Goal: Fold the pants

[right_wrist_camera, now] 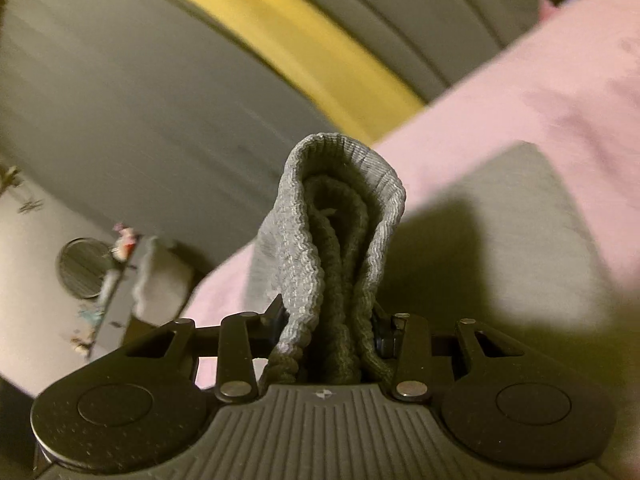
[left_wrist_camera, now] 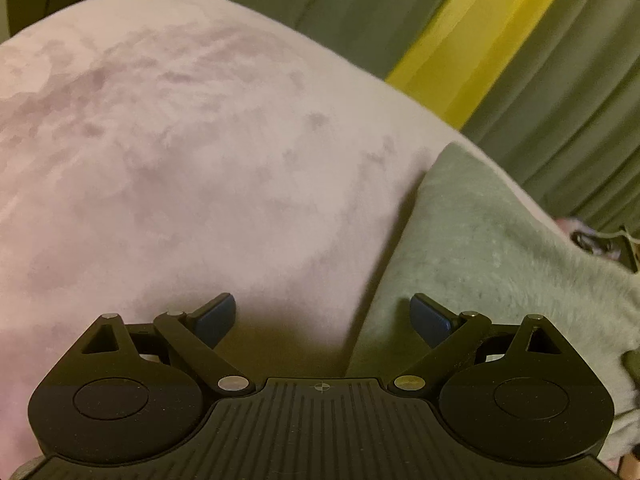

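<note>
Two grippers, one gripping: R clamps ribbed cuff, L empty

R gripper (right_wrist_camera: 328,328): jaws drawn in about halfway, pads pressing both sides of a bunched, folded-over ribbed cuff (right_wrist_camera: 340,216) of the grey pants. Cuff sticks up betw the fingers, several layers thick, its top edge curling over. Behind it the rest of the pants (right_wrist_camera: 500,216) lies flat on the pink blanket (right_wrist_camera: 560,80), gripper shadow across the fabric. Past the blanket edge: grey-green pleated curtain (right_wrist_camera: 140,100) w/ a yellow stripe (right_wrist_camera: 280,28); view blurred. Lower left, a round vent-like disc (right_wrist_camera: 82,268) and some clutter, too blurred to name.

L gripper (left_wrist_camera: 322,316): jaws wide apart, nothing betw the blue pads (left_wrist_camera: 218,316). It hangs over the pink blanket (left_wrist_camera: 180,160), right pad just above the grey pants (left_wrist_camera: 480,260), which spread to the right w/ one corner pointing away. Contact w/ fabric: can't tell. Beyond, same curtain (left_wrist_camera: 560,120) w/ yellow stripe (left_wrist_camera: 472,48).
</note>
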Tool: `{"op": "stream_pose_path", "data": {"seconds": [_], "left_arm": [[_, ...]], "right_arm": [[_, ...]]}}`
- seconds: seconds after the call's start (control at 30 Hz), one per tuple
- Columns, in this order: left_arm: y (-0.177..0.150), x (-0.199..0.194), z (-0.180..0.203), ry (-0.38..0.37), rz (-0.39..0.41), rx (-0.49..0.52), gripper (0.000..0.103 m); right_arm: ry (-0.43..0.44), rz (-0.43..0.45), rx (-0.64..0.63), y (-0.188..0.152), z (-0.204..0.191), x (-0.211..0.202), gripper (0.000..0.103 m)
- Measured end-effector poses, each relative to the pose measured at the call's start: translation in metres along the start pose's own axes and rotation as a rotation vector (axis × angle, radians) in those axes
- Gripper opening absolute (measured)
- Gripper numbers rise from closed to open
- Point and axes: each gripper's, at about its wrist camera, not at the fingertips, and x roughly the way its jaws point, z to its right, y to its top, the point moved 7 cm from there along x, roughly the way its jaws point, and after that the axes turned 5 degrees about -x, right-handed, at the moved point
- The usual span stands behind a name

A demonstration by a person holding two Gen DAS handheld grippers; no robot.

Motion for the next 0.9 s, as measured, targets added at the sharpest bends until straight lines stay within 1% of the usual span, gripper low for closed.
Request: {"op": "stream_pose_path", "data": {"seconds": [0.03, 0.07, 0.1, 0.13, 0.17, 0.2, 0.27, 0.3, 0.33, 0.43, 0.47, 0.5, 0.53, 0.57, 0.67, 0.77, 0.9], "left_arm": [[-0.001, 0.002, 0.001, 0.004, -0.013, 0.006, 0.097], [-0.002, 0.003, 0.001, 0.004, -0.024, 0.011, 0.097], [-0.003, 0.004, 0.002, 0.000, -0.031, 0.017, 0.097], [-0.004, 0.004, 0.004, -0.006, -0.032, 0.026, 0.097], [-0.005, 0.004, 0.007, -0.013, -0.034, 0.041, 0.097], [-0.007, 0.005, 0.011, -0.022, -0.041, 0.062, 0.097], [-0.012, 0.011, 0.022, -0.051, -0.083, 0.117, 0.097], [-0.014, 0.015, 0.027, -0.059, -0.105, 0.139, 0.097], [-0.017, 0.020, 0.032, -0.062, -0.124, 0.160, 0.097], [-0.022, 0.031, 0.041, -0.077, -0.153, 0.182, 0.097], [-0.022, 0.034, 0.041, -0.076, -0.159, 0.181, 0.097], [-0.023, 0.035, 0.040, -0.071, -0.162, 0.177, 0.097], [-0.022, 0.036, 0.038, -0.064, -0.161, 0.172, 0.097], [-0.021, 0.037, 0.037, -0.059, -0.160, 0.166, 0.097], [-0.022, 0.036, 0.036, -0.065, -0.156, 0.164, 0.097], [-0.023, 0.034, 0.038, -0.059, -0.144, 0.180, 0.097], [-0.023, 0.032, 0.037, -0.065, -0.144, 0.172, 0.097]], "right_arm": [[-0.039, -0.003, 0.005, -0.004, 0.013, 0.001, 0.041], [-0.083, -0.010, 0.008, -0.009, 0.026, 0.005, 0.050], [-0.134, -0.020, 0.022, -0.014, 0.040, 0.007, 0.054], [-0.192, -0.035, 0.044, -0.020, 0.053, 0.011, 0.063], [-0.224, -0.050, 0.074, -0.024, 0.062, 0.017, 0.067], [-0.188, -0.052, 0.102, -0.028, 0.067, 0.017, 0.070], [-0.103, -0.055, 0.146, -0.028, 0.065, 0.020, 0.093], [-0.067, -0.073, 0.153, -0.027, 0.062, 0.024, 0.097], [-0.045, -0.094, 0.150, -0.028, 0.061, 0.028, 0.099], [-0.081, -0.113, 0.064, -0.030, 0.057, 0.034, 0.099], [-0.091, -0.108, 0.049, -0.030, 0.056, 0.033, 0.096], [-0.103, -0.097, 0.034, -0.030, 0.053, 0.031, 0.088], [-0.123, -0.088, 0.014, -0.031, 0.052, 0.027, 0.064], [-0.152, -0.084, 0.004, -0.030, 0.049, 0.025, 0.046], [-0.145, -0.065, 0.028, -0.029, 0.045, 0.022, 0.041], [-0.151, -0.025, -0.007, -0.024, 0.035, 0.011, 0.038], [-0.124, 0.035, -0.019, -0.017, 0.024, -0.005, 0.036]]}}
